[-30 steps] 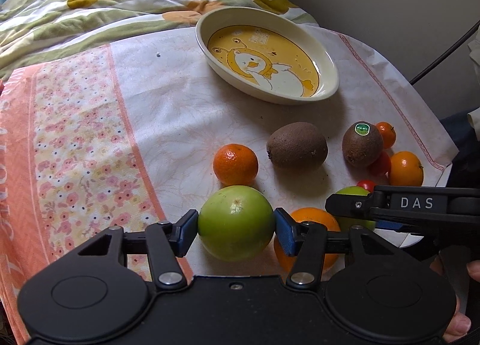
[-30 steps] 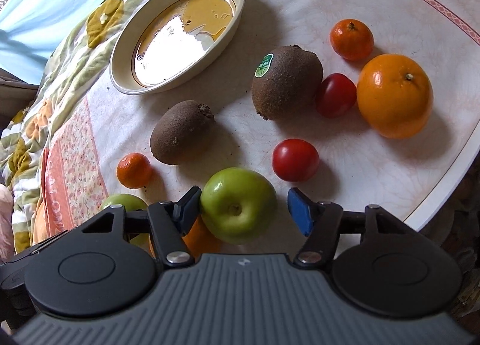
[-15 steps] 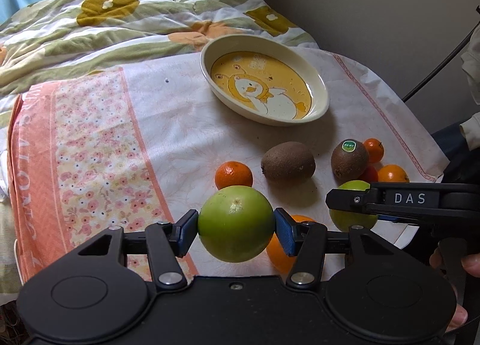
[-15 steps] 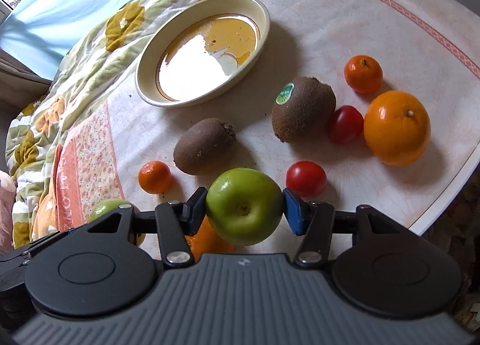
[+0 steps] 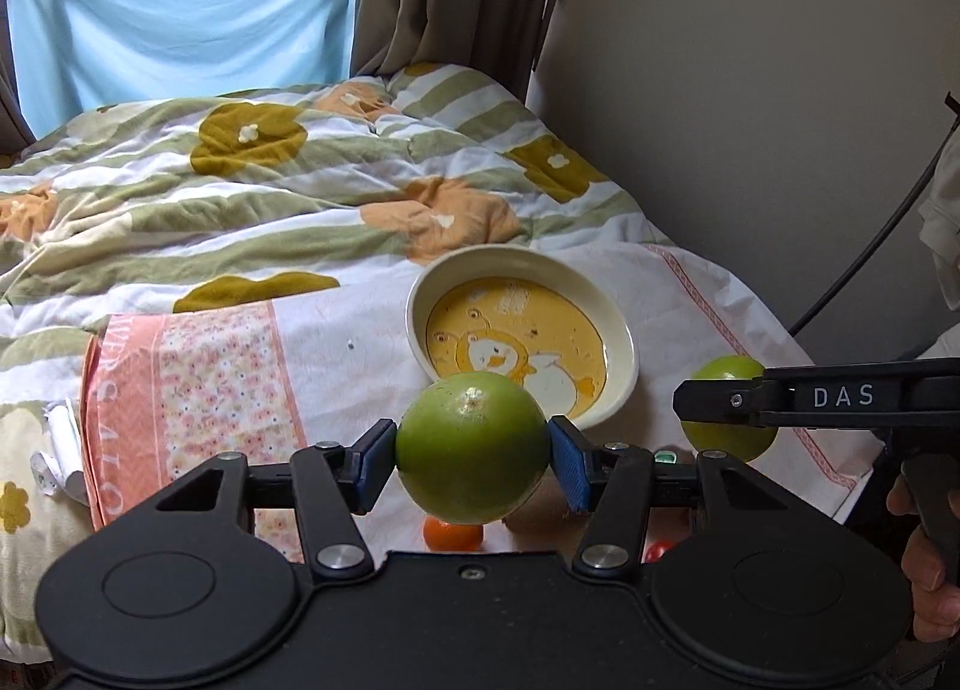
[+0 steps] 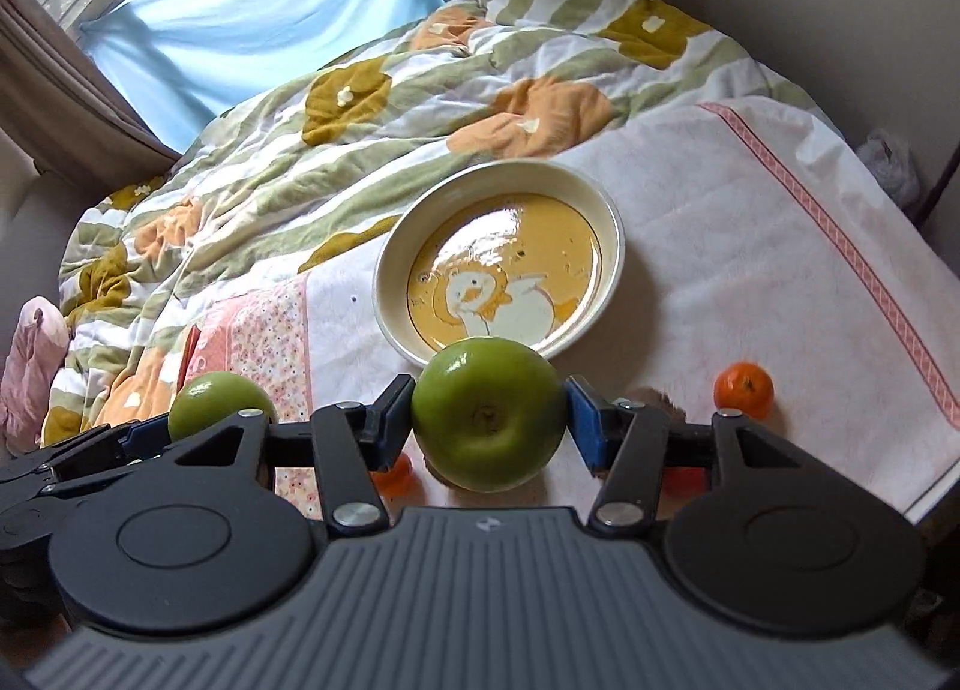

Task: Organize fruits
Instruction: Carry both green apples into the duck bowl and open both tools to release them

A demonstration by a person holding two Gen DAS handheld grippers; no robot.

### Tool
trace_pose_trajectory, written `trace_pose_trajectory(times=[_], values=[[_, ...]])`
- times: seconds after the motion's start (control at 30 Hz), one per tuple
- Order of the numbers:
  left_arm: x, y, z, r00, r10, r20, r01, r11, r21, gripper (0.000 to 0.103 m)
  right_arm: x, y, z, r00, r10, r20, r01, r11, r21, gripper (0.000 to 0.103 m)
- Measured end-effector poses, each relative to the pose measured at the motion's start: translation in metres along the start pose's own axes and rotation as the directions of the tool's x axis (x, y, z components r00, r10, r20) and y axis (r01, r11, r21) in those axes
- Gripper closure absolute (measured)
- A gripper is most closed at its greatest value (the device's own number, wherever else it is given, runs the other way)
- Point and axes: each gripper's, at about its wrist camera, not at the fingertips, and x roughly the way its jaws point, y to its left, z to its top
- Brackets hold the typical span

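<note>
L gripper [image 5: 472, 459]: blue fingers [image 5: 373, 459] pressed on both sides of a green apple [image 5: 472, 447], part-open to the fruit's width, apple held up clear of the surface [image 5: 690, 294]. In that view it hangs in front of the near rim of the oval dish [image 5: 621, 342], w/ a yellow bear-and-duck print inside; nothing in the dish.

R gripper [image 6: 490, 423]: jaws have just been closing, pads now tight on a second green apple [image 6: 489, 420], stem dimple facing the camera, also off the surface. In R view it overlaps the dish's near edge.

Each gripper shows in the other's view: R one at the right edge of L view, w/ "DAS" on its side and a hand [image 5: 927, 558] on the grip; L one at lower left of R view.

Below on the white cloth: small mandarin [image 6: 743, 390] to the right, another orange fruit [image 5: 453, 534] under the L apple, bit of a red tomato [image 5: 657, 551], kiwi mostly hidden. Floral pink cloth [image 5: 198, 378] at left, flowered quilt [image 5: 270, 192] on the bed beyond.
</note>
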Motion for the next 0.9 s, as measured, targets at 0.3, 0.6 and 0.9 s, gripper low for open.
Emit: trace_pose_trajectory(times=[0.3,0.6,0.9], values=[[0.05,-0.023,0.048,0.994,0.106,0.021,-0.105,0.993,-0.056,0.044,0.045,-0.009,0.083,0.996,0.067,-0.053,-0.075,0.981,-0.18,0.034],[0.151,-0.021,0.074,0.979,0.194,-0.06,-0.198,0.978,-0.071,0.044,0.14,-0.029,0.14,0.979,0.102,-0.177,-0.146,0.956,-0.253,0.034],[0.222,-0.025,0.082,0.963,0.24,-0.124,-0.242,0.97,-0.001,0.044,0.198,-0.043,0.155,0.956,0.119,-0.268,-0.189,0.948,-0.254,0.034]])
